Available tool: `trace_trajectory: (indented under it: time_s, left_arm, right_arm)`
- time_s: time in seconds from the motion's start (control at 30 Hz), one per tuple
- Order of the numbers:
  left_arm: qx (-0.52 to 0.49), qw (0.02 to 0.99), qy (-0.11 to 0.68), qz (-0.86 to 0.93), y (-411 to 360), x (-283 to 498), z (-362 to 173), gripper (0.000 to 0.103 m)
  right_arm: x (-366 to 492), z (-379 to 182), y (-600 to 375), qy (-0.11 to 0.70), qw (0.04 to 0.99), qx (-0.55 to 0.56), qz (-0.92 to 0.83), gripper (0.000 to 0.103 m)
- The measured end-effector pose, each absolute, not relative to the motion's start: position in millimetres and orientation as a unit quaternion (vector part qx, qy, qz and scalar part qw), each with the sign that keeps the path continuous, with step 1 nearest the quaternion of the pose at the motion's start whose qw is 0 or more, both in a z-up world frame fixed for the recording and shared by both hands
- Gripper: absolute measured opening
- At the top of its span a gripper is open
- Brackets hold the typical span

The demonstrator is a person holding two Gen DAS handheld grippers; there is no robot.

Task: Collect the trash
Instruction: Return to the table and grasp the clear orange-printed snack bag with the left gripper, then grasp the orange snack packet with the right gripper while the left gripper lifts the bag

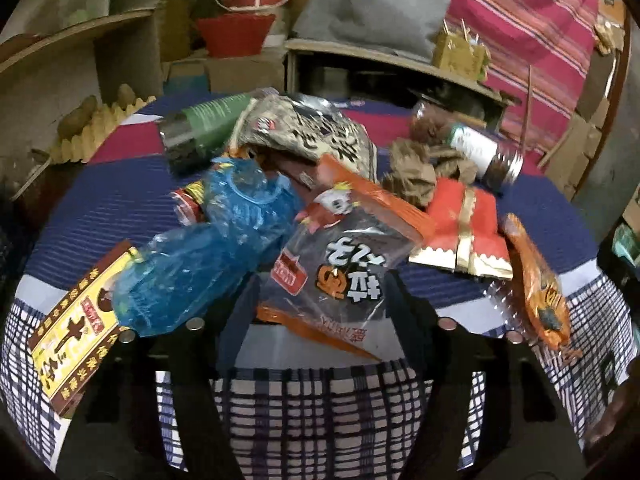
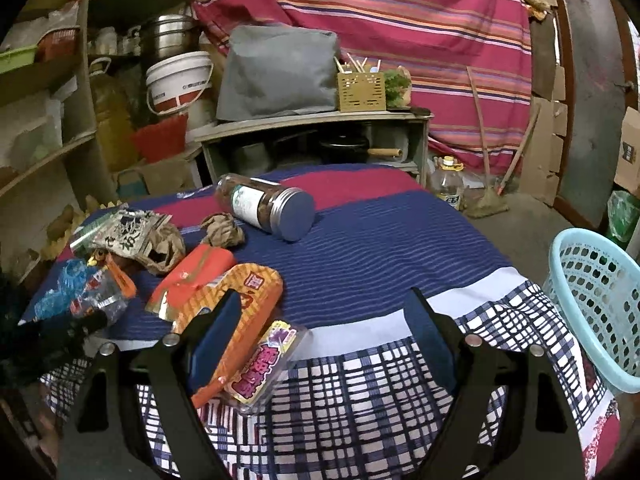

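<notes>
A table (image 2: 380,240) draped in a blue, red and checked cloth carries a heap of trash on its left half; its right half is bare, and a pale blue perforated basket (image 2: 592,304) stands off the table's right edge, well apart from the heap.

In the left wrist view, the left gripper (image 1: 320,280) has its two dark fingers either side of a black-and-orange snack wrapper (image 1: 340,264). The jaws stand partly closed around it; whether the pads press on it cannot be told, as the wrapper hides the fingertips. A crushed blue plastic bottle (image 1: 200,248) lies just beside the left finger, overlapping a yellow-and-brown packet (image 1: 76,328) at the near left edge. A red-and-gold packet (image 1: 464,232) lies to the right of the wrapper.

The right gripper (image 2: 320,332) is wide open and holds nothing. An orange wrapper (image 2: 236,308) lies around its left finger, with a pink-labelled clear packet (image 2: 260,368) overhanging the near edge. A clear jar (image 2: 264,208) lies on its side farther back, with crumpled brown paper (image 2: 222,230) just beside it
</notes>
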State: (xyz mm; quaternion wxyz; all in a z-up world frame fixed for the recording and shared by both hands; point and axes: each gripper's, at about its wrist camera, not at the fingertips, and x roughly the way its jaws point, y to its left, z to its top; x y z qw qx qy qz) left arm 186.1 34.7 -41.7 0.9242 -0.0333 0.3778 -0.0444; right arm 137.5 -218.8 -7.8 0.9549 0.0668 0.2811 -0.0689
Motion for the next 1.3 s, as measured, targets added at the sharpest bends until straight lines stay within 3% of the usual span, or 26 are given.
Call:
trace_trajectory:
  time_s: [0.07, 0.3, 0.6, 0.83, 0.9, 0.97, 1.07, 1.1, 1.17, 1.3]
  left_arm:
    - [-0.016, 0.929, 0.368, -0.038, 28.7, 180.7, -39.6, 0.055]
    - [0.049, 0.945, 0.324, -0.011, 8.5, 155.8, -16.8, 0.051]
    - [-0.026, 0.954, 0.299, 0.021, 50.8, 142.6, 6.7, 0.048]
    - [-0.014, 0.953, 0.301, 0.024, 44.7, 143.7, 5.9, 0.048]
    - [-0.013, 0.954, 0.299, 0.021, 42.3, 143.6, 6.2, 0.048]
    - [-0.011, 0.954, 0.298, 0.019, 38.9, 143.3, 6.4, 0.048]
    - [-0.003, 0.955, 0.296, 0.019, 33.0, 142.1, 6.2, 0.048]
    - [-0.001, 0.955, 0.295, 0.018, 30.4, 141.7, 6.5, 0.048]
    - [0.003, 0.956, 0.293, 0.017, 25.8, 140.6, 7.1, 0.048]
    - [0.016, 0.958, 0.285, 0.015, 14.8, 137.4, 9.0, 0.048]
  right_arm:
    - [137.0, -8.4, -218.5, 0.284, 0.954, 0.064, -0.067, 0.082]
    - [131.1, -5.2, -215.4, 0.286, 0.955, 0.055, -0.056, 0.082]
    - [136.8, -9.9, -188.4, 0.301, 0.952, 0.046, -0.015, 0.082]
    - [157.6, -24.8, -171.7, 0.350, 0.936, 0.021, 0.006, 0.080]
    - [161.6, -28.6, -174.1, 0.363, 0.931, 0.030, 0.014, 0.070]
    - [164.8, -32.5, -175.0, 0.375, 0.926, 0.037, 0.026, 0.048]
    - [164.8, -33.9, -174.3, 0.376, 0.924, 0.044, 0.050, 0.031]
    - [164.2, -33.6, -173.9, 0.375, 0.925, 0.045, 0.054, 0.030]
    - [161.4, -31.6, -174.9, 0.366, 0.927, 0.050, 0.056, 0.016]
    - [152.4, -21.5, -185.3, 0.338, 0.937, 0.066, 0.056, 0.009]
